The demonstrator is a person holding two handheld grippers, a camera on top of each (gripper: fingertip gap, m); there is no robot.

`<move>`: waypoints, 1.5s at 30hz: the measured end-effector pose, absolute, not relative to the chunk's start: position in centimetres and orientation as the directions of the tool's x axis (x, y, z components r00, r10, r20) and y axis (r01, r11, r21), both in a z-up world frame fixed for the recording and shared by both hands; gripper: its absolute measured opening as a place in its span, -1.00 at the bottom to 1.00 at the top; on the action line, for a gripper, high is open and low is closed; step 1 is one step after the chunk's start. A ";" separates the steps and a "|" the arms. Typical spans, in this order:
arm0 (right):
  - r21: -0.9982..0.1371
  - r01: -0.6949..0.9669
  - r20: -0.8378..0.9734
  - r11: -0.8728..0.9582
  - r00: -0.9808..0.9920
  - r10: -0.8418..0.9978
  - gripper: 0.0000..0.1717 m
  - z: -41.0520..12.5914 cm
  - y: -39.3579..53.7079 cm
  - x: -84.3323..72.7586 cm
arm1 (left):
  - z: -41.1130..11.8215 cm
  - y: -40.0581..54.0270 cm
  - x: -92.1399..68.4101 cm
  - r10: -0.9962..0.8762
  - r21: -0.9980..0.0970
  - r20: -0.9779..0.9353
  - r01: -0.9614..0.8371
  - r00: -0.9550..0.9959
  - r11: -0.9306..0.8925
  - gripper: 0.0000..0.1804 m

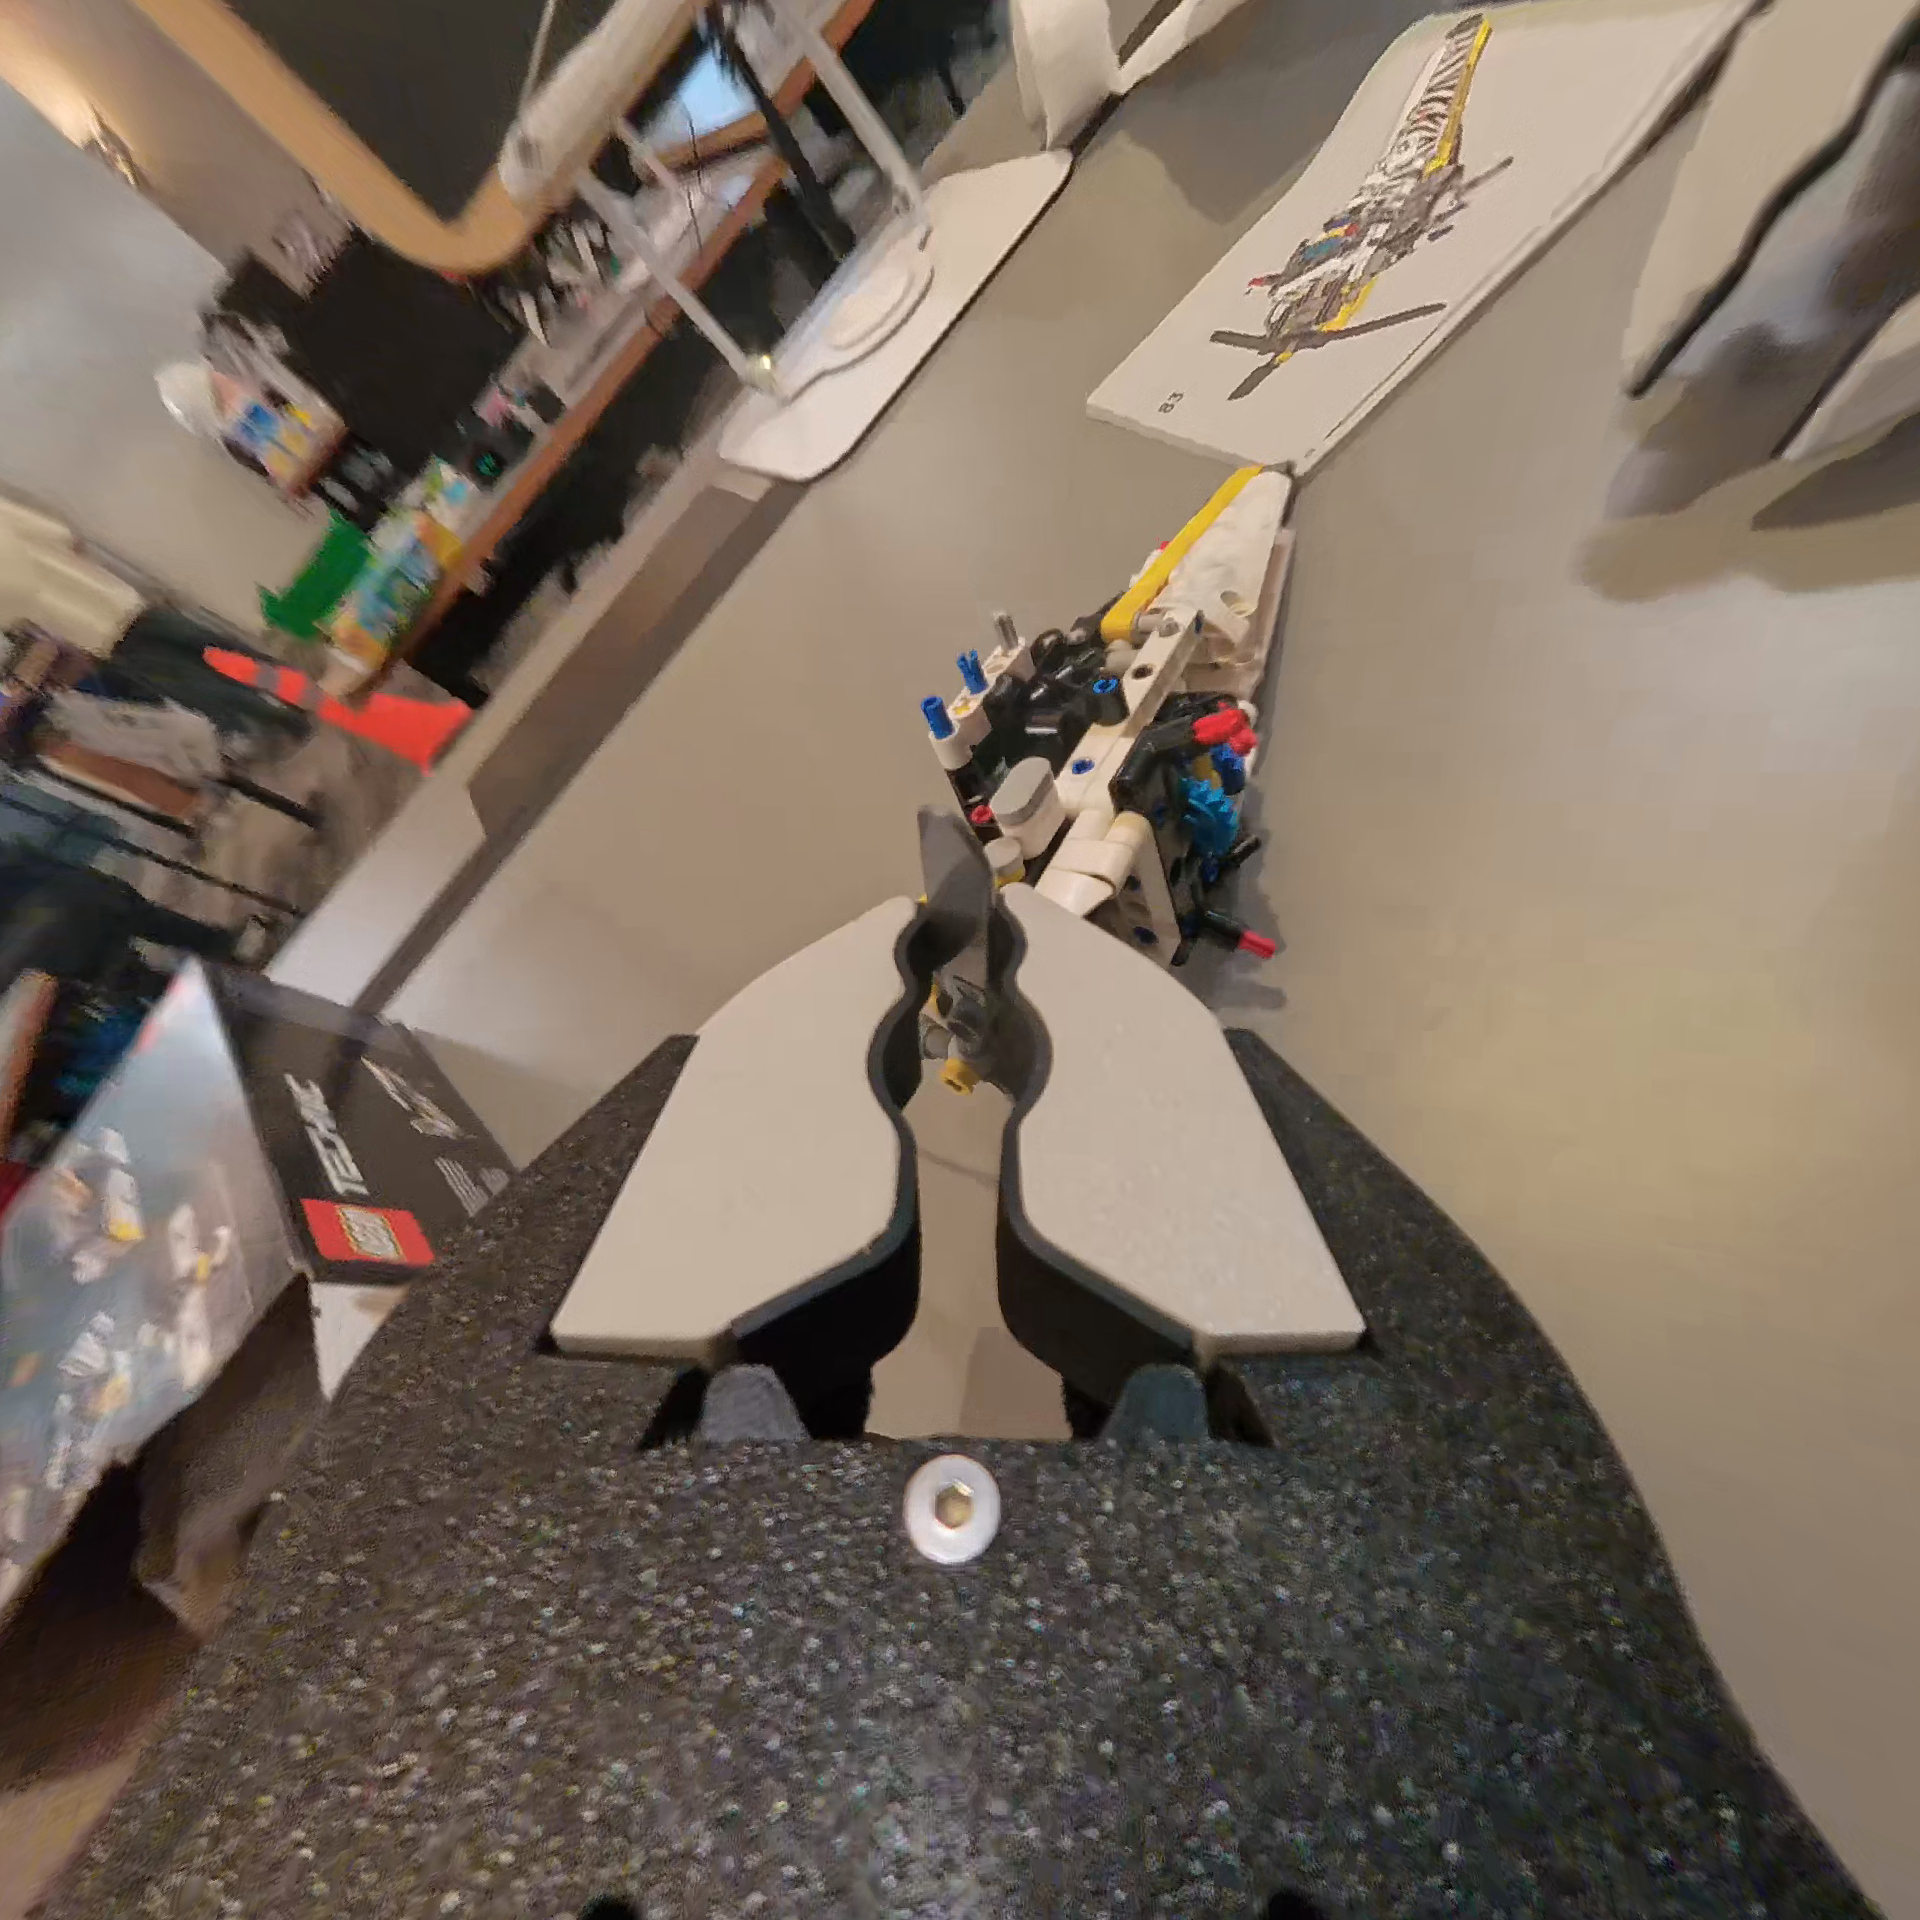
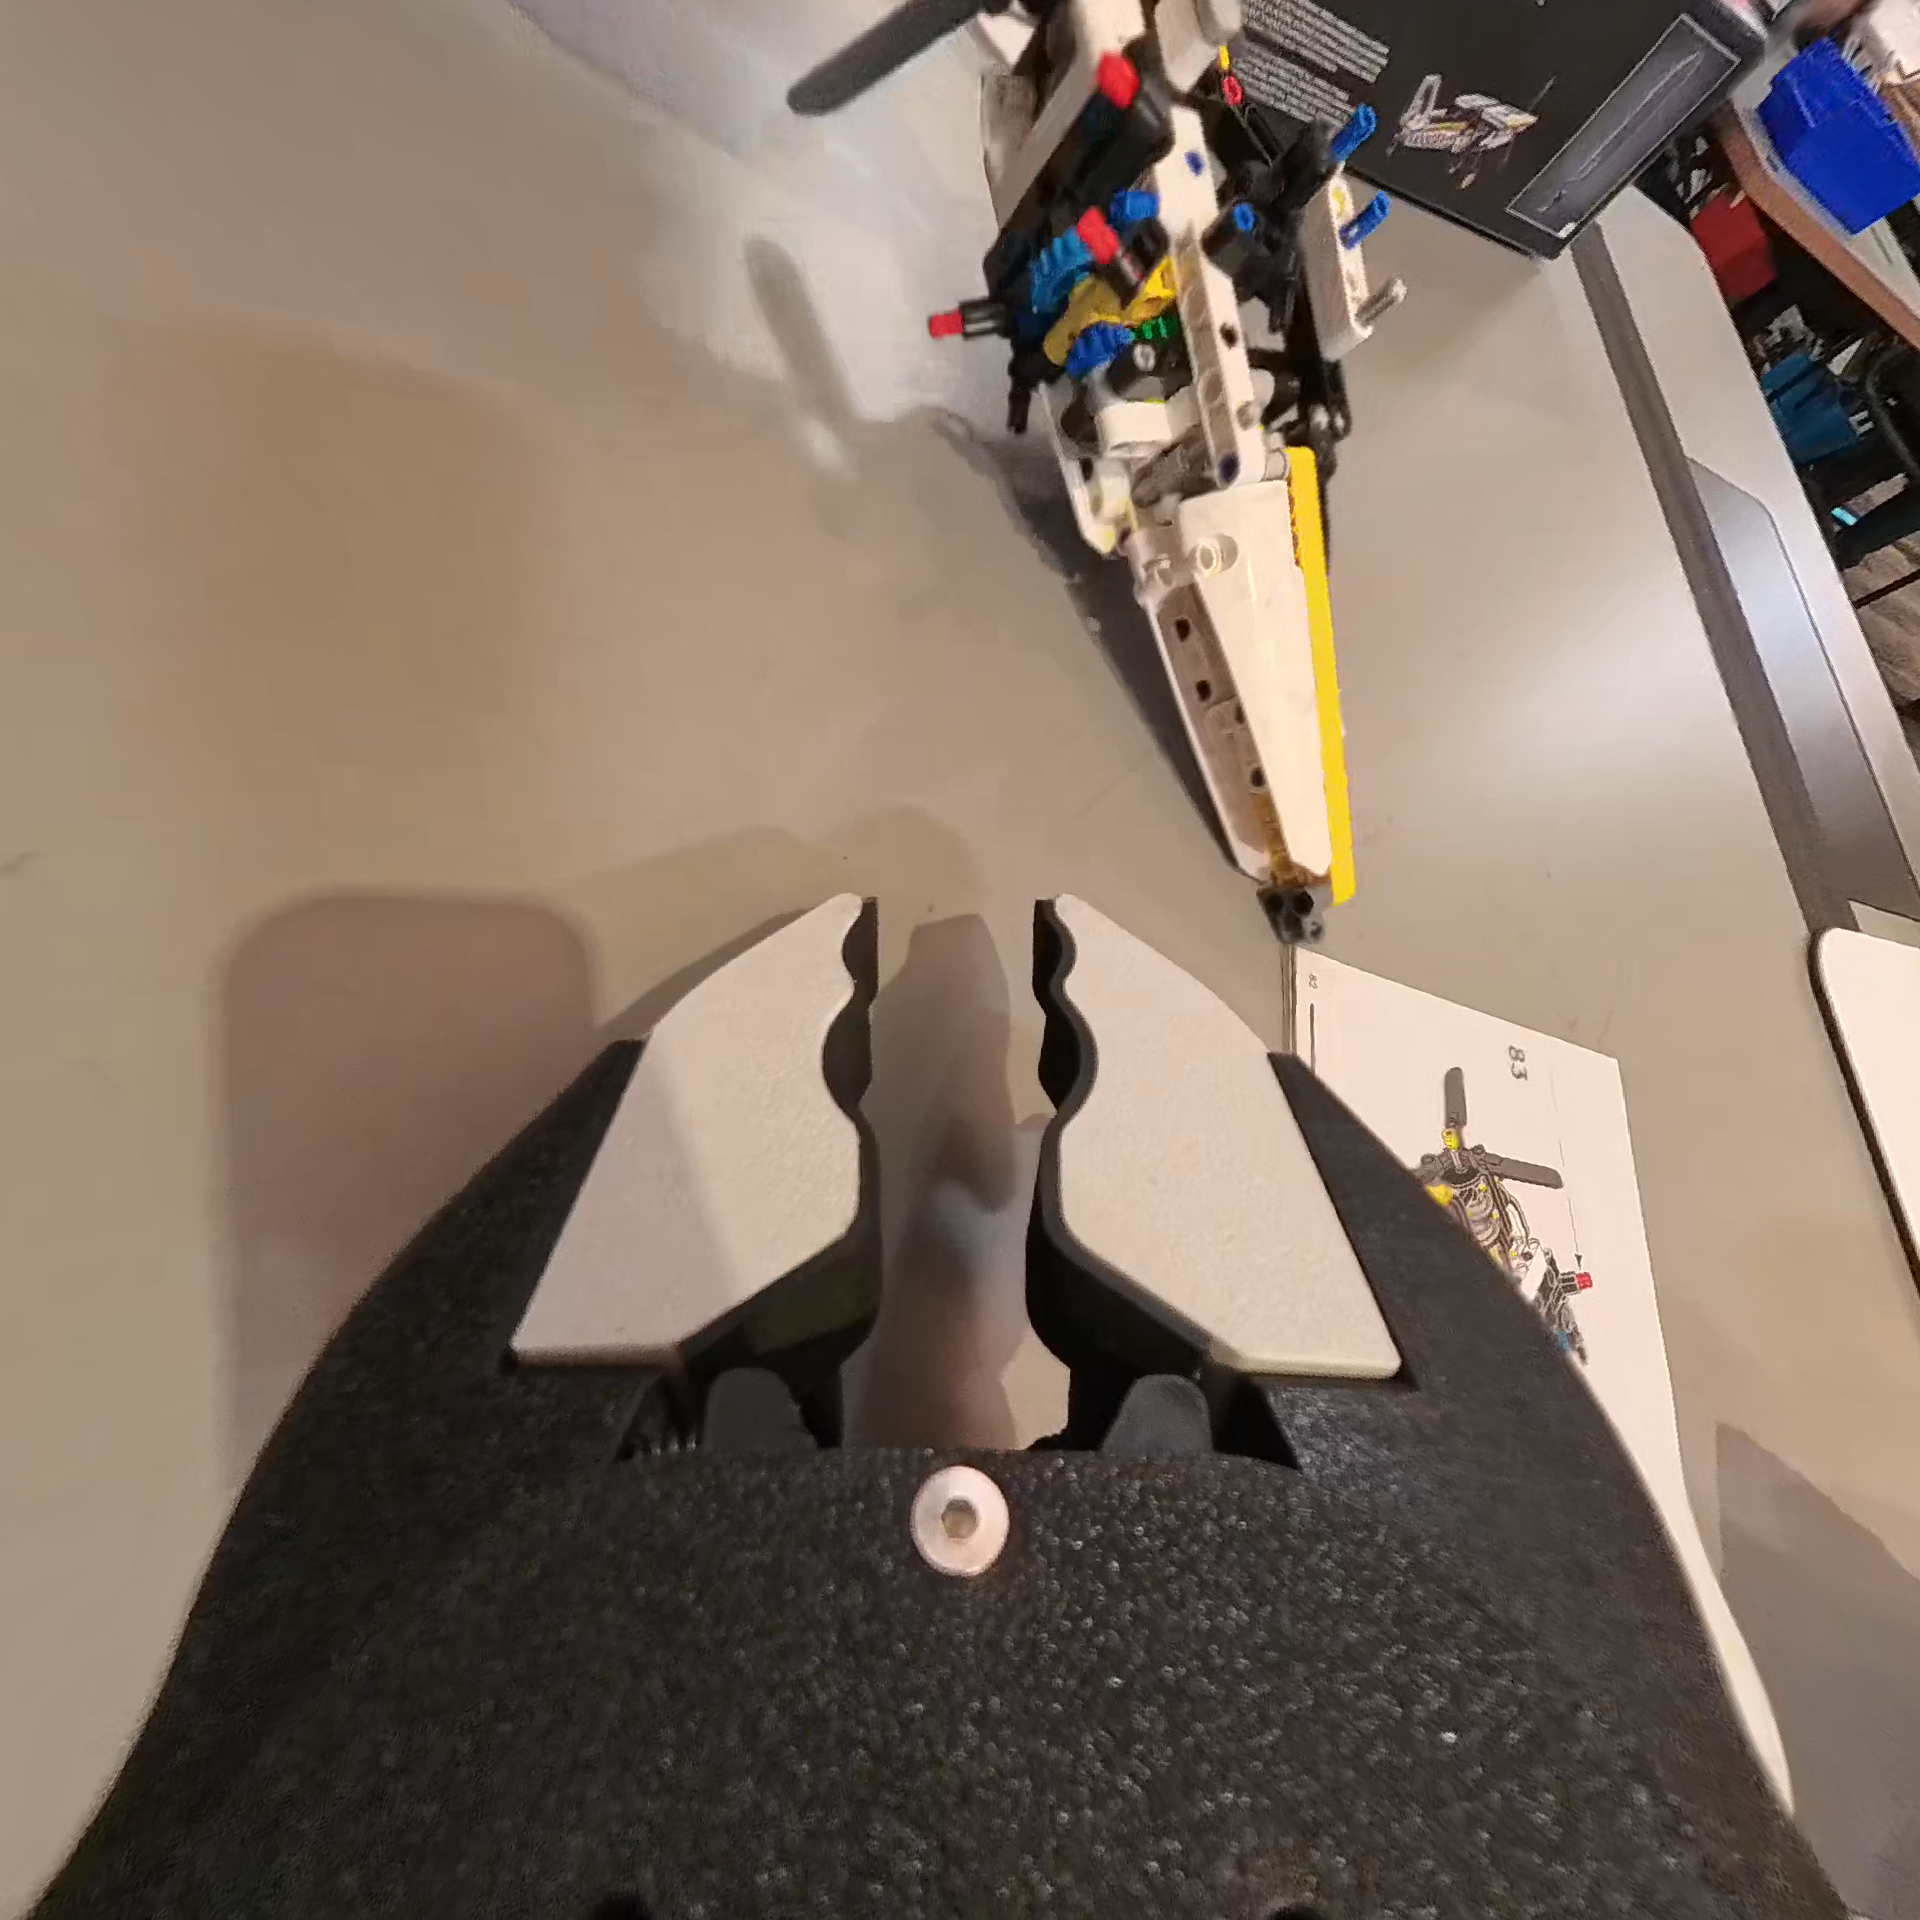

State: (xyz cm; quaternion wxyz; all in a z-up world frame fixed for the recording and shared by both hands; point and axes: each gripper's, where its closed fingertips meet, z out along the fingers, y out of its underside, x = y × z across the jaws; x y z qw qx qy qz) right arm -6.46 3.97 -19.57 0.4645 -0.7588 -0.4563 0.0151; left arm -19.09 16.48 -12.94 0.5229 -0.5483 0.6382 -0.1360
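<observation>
Left claw (image 1: 961, 940) is nearly closed, pinching a dark grey flat plastic blade piece (image 1: 954, 883) w/ a small grey-and-yellow pin cluster at its base. Both pads press on it, and the blade tip pokes up past the fingertips. It's held above the pale grey worktop (image 1: 1507, 935), just in front of the half-built white, black and yellow brick-built aircraft model (image 1: 1122, 790), which lies on its side w/ blue and red pins sticking out. Can't tell if the blade touches the model.

Beyond the model's tail end there's an open white instruction booklet (image 1: 1351, 239) w/ a plane drawing on the page, lying flat on the worktop. To the left of the claw sits a black printed cardboard set box (image 1: 343, 1143) at the worktop edge. Background is blurry: shelves, an orange cone-ish thing, a white flat stand base (image 1: 894, 301).

Right claw (image 2: 954, 914) is part open, pads apart w/ nothing between them, only bare worktop and shadow showing through the gap. It hovers over the worktop (image 2: 416, 520), well clear of the model (image 2: 1195, 364), which is up and to the right in that view. The long white tail w/ the yellow strip (image 2: 1325, 675) points toward the claw's right side. Booklet (image 2: 1455, 1143) lies just right of the right claw, near the tail tip. Box (image 2: 1507, 104) is at the far corner.
</observation>
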 end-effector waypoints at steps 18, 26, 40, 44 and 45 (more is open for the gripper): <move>-0.591 0.807 0.682 -0.005 0.502 0.532 -0.31 -16.2 8.9 -8.6 | -12.8 17.8 -19.0 -0.915 -0.767 0.315 -0.501 0.252 -0.402 -0.87; -0.436 0.900 0.723 0.020 0.337 0.603 -0.16 -18.6 10.1 -13.0 | -13.3 16.9 -19.3 -0.822 -0.701 0.503 -0.430 0.266 -0.569 -0.87; -0.512 0.856 0.466 -0.072 0.348 0.814 -0.38 -18.3 11.6 -11.8 | -13.1 15.6 -20.5 -0.810 -0.703 0.553 -0.414 0.195 -0.579 -0.66; -0.520 0.851 0.499 -0.079 0.377 0.780 -0.36 -17.6 11.4 -11.4 | -12.5 16.1 -21.2 -0.873 -0.770 0.454 -0.415 0.177 -0.485 -0.53; -0.518 0.852 0.527 -0.071 0.383 0.759 -0.36 -17.3 11.1 -11.4 | -12.2 16.2 -21.3 -0.890 -0.789 0.423 -0.414 0.170 -0.454 -0.49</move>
